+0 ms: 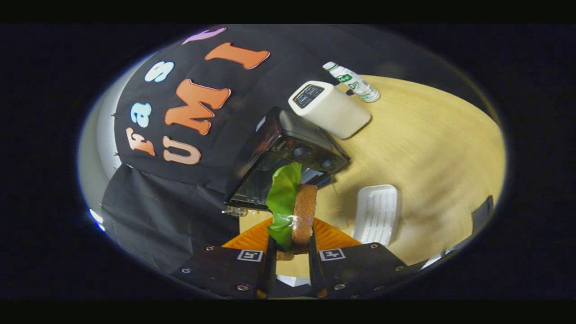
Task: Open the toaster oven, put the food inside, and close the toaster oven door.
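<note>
1. Brown bread slice with a green lettuce leaf against it: that's the food (294, 211), standing on edge between my claw (291, 252) fingers. Both fingers press on it, so the claw is clamped on the food.
2. Held on edge because the fingers pinch the flat faces. Leaf sits on the left face, bread on the right; a bit of clear wrap or tape seems to band them together, can't tell which.
3. Food is lifted off the worktop (427, 135) and sits just ahead of the toaster oven (283, 157), roughly lined up with its front. View is tilted, so the oven reads slanted.
4. Oven is black and glossy, knobs on the right of its front. Door looks open, with the glass panel swung down toward me, but I can't be sure from this angle.
5. White ribbed tray (377, 213) lies on the worktop right of the food, empty; my guess is the food came from it.
6. Beyond the oven: a cream pop-up toaster (330, 108) and a white bottle (353, 82) lying on its side. Not part of the job.
7. My read: carry stage, insertion next.
</note>
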A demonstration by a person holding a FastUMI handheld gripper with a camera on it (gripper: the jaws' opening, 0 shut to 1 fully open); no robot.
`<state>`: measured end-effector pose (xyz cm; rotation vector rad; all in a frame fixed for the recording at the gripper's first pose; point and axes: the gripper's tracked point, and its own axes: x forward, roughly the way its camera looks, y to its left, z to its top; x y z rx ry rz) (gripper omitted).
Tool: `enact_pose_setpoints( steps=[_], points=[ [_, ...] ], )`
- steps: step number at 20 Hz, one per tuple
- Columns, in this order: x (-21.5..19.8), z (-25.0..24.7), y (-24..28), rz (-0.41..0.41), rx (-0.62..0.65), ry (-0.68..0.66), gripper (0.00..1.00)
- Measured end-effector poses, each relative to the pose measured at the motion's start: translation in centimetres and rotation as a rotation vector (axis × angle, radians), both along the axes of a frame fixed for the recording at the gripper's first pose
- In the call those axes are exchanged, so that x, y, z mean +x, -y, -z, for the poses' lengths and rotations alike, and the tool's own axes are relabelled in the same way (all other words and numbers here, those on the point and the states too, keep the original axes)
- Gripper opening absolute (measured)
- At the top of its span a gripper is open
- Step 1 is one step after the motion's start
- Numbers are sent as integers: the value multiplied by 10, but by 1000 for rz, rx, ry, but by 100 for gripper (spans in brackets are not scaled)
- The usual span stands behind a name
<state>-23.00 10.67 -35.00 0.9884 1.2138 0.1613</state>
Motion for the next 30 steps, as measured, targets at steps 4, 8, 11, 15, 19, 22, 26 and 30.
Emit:
enact_pose_setpoints(
  steps=[4, 8, 11, 15, 19, 22, 26, 30],
  points=[
    [17, 10, -50, -20, 66, 5, 31],
    [37, 24, -86, -3, 100, 0, 31],
    [59, 39, -104, 46, 126, -14, 31],
    [79, 59, -127, 79, 123, -16, 31],
    [96, 75, -148, 124, 146, 5, 31],
    [109, 85, -160, 168, 153, 7, 31],
    [124, 101, -170, 221, 137, 30, 31],
    [133, 116, -171, 263, 93, 56, 31]
  ],
)
